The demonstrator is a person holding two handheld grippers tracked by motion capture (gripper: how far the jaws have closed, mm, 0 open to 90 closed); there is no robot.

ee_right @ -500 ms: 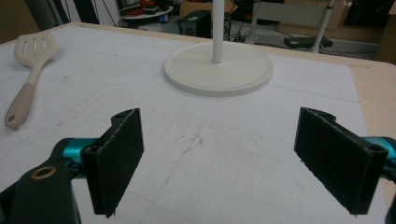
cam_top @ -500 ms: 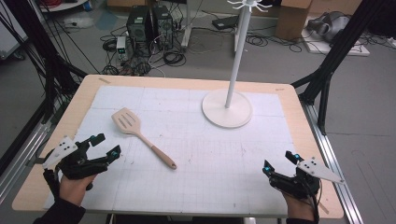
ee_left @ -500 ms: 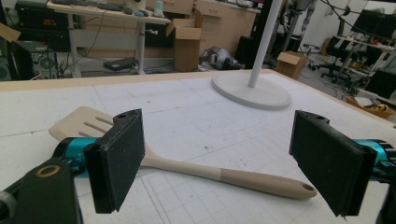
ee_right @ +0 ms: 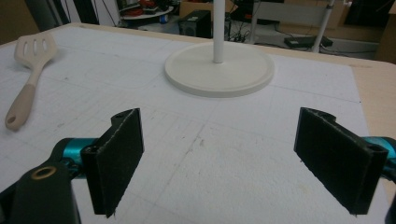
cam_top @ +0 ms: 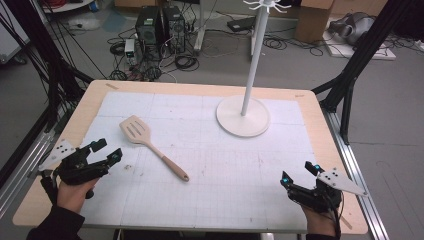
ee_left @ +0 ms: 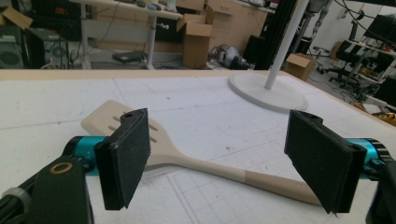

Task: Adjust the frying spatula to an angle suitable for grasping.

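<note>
spatula (cam_top: 150, 144) lay flat mid-left on the surface | left hand-held gripper (cam_top: 106, 149) spread wide just beside it, right hand-held gripper (cam_top: 299, 172) spread, well apart | risk imo: thin handle could skid from pads

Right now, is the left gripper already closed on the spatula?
No, the left gripper stands open, jaws wide apart, and the spatula lies untouched on the mat beyond them.

Cream slotted spatula (cam_top: 150, 144), handle end a shade darker tan. White mat (cam_top: 210, 165) with faint grey grid lines, on a light wood table (cam_top: 82, 107). White stand (cam_top: 243, 116), round base and pole. Left gripper (cam_top: 102, 152) and right gripper (cam_top: 299, 176) black, teal accents at the jaws, grey plates on top.
</note>
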